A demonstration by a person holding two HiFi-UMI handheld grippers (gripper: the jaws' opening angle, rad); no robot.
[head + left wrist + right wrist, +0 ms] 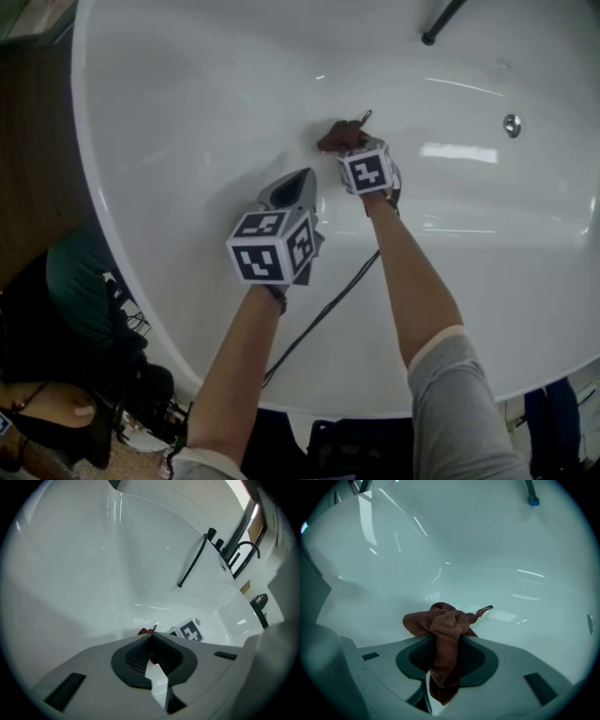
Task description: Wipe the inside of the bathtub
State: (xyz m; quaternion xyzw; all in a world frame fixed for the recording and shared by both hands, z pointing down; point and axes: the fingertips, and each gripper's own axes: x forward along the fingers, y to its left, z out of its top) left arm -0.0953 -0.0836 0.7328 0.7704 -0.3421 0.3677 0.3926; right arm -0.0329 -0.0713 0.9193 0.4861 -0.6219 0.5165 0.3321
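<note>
Right gripper (pixel 352 144) clamped on brown cloth (pixel 338 137), frame centre, against bathtub (pixel 187 112) wall; left gripper (pixel 304 178) jaws together, empty, lower left.

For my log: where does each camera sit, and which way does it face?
Head view: on the person's head, looking steeply down into the bathtub; both forearms, left gripper and right gripper show.
Left gripper view: on the left gripper, looking along its shut, empty jaws toward the black hose; the right gripper's marker cube shows.
Right gripper view: on the right gripper, facing the bathtub's wall; its jaws grip the brown cloth.
Shared: all three show the brown cloth.
</note>
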